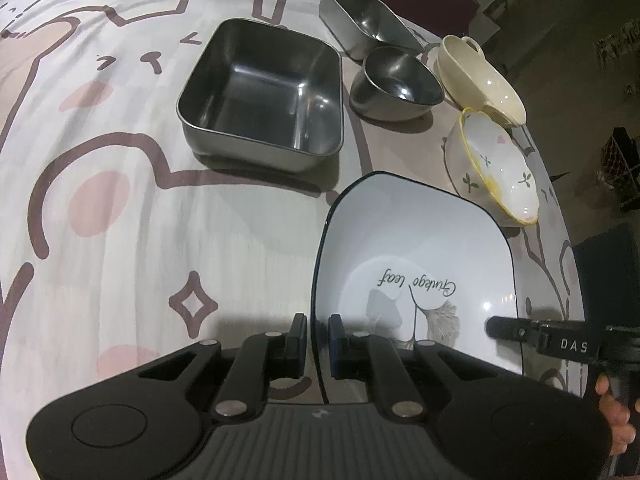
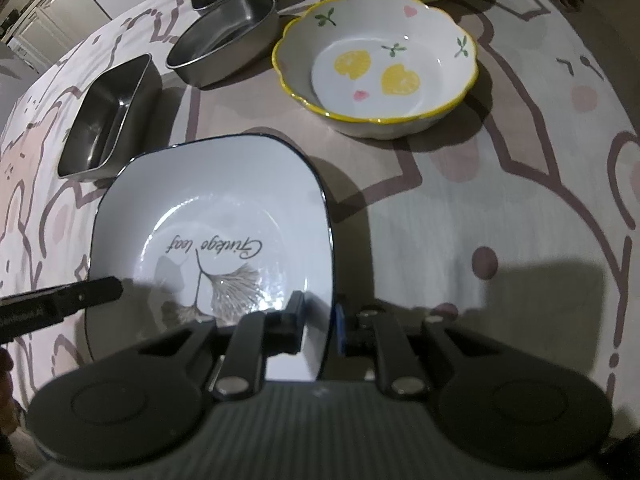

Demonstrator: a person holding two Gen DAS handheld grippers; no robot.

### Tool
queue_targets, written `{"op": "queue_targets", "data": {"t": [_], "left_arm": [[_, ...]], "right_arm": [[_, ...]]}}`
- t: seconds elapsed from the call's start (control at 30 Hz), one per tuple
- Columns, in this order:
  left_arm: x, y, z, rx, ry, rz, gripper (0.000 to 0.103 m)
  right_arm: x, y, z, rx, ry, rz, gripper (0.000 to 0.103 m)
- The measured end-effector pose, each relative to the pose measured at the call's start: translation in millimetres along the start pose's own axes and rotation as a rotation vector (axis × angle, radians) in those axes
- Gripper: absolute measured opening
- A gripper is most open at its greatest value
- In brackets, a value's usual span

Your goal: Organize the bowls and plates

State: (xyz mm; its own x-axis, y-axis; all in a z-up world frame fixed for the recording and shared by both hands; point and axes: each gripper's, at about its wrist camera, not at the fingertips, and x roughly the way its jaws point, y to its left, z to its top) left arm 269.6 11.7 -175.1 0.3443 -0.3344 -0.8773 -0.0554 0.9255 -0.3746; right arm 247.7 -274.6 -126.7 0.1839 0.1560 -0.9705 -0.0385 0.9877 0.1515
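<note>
My left gripper (image 1: 317,330) has its two fingers nearly closed on the left rim of the square plate (image 1: 412,248), one finger on each side of the dark edge. My right gripper (image 2: 320,312) pinches the right rim of the same plate in the same way, with a narrow gap only as wide as the rim. In the left view the right gripper enters from the right side over the plate, and part of my hand (image 1: 616,412) shows behind it. The plate is white with a leaf drawing and the words "Ginkgo leaf". Beyond the plate stands a flower bowl (image 2: 376,68) with yellow rim and yellow hearts inside, and behind it a cream dish (image 1: 478,80). To the left are a round steel bowl (image 1: 396,84), a square steel tray (image 1: 264,94) and a second steel tray (image 1: 366,20) farther back. All rest on a tablecloth (image 1: 120,220) with pink and brown pattern.
</note>
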Motion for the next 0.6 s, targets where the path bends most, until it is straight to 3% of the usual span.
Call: {"op": "queue_targets", "data": {"t": [0.17,0.23,0.3,0.47,0.6], "left_arm": [[-1.8,-2.4,-1.9,0.028,0.006,0.014,0.02],[-2.6,-2.8,-2.6,0.034,0.005,0.021,0.034],[-4.1,-3.4,-3.6,0.044,0.003,0.026,0.042],[-8.4,-4.7,-6.4,0.063,-0.008,0.045,0.069],[-14.3,-7.3,-7.4,0.08,-0.027,0.051,0.087]], "right_arm": [[-3.2,1.2,0.0,-0.014,-0.013,-0.013,0.019],[-3.7,2.5,-0.6,-0.025,-0.014,-0.017,0.02],[-3.8,3.3,-1.4,-0.034,-0.014,-0.017,0.025],[-8.4,8.6,-4.7,-0.07,-0.032,-0.017,0.051],[-14.5,14.8,-9.8,-0.097,-0.053,-0.02,0.059]]}}
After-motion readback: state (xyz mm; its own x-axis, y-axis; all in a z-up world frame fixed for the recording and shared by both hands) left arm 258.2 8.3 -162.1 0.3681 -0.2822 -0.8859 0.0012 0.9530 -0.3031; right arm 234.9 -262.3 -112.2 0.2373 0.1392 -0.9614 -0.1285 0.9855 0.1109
